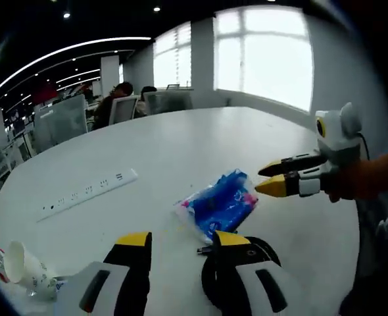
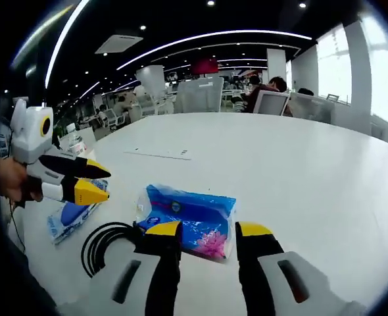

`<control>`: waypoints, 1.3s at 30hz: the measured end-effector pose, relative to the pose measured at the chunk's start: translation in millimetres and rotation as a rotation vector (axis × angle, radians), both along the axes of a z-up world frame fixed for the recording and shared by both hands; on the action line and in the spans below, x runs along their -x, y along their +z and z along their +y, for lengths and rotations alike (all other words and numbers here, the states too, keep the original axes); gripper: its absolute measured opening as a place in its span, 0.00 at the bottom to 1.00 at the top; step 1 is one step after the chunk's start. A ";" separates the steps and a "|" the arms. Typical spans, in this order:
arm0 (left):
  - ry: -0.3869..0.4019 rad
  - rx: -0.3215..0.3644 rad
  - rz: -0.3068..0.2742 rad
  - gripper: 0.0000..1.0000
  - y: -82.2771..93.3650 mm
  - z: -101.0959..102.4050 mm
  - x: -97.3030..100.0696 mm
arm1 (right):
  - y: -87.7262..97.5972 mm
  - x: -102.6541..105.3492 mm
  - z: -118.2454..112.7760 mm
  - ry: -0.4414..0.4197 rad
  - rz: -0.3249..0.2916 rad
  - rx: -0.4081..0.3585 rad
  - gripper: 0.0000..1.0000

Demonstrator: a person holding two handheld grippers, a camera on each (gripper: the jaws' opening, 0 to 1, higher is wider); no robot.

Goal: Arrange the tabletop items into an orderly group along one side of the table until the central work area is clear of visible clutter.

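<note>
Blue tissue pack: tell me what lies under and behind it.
The blue tissue pack lies on the white table. Beside it sits a coiled black cable; behind it, farther off, a white power strip. Anything under the pack is covered.

Both grippers are hovering low with jaws parted: the left gripper (image 1: 179, 239) nearer, the right gripper (image 2: 209, 229) facing it.

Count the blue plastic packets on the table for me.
2. One blue tissue packet lies just ahead of the right gripper, beside the coiled black cable. A second blue packet lies further left, under the left gripper. More could be out of frame.
</note>
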State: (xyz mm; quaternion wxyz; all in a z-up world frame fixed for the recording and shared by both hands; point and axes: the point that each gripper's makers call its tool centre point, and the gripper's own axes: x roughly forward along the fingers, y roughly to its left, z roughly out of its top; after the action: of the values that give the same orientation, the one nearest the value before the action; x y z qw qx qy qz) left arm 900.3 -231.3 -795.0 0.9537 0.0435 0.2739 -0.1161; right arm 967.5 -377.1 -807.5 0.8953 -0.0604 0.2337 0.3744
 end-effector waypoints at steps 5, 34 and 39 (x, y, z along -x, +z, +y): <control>0.098 0.008 -0.003 0.53 13.3 15.7 34.2 | 19.8 10.3 24.2 0.101 -0.044 -0.021 0.41; 0.536 0.091 0.032 0.72 -7.8 72.9 190.4 | 19.1 55.0 182.3 0.563 -0.053 0.010 0.59; 0.566 0.099 0.067 0.71 -21.4 73.1 205.7 | 8.9 61.3 203.6 0.630 -0.028 0.044 0.58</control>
State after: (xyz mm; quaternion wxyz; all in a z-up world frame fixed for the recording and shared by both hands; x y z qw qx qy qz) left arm 694.6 -158.2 -816.4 0.9397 -0.0853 0.3003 0.1399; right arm 906.2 -173.6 -798.5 0.7370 -0.1545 0.1991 0.6271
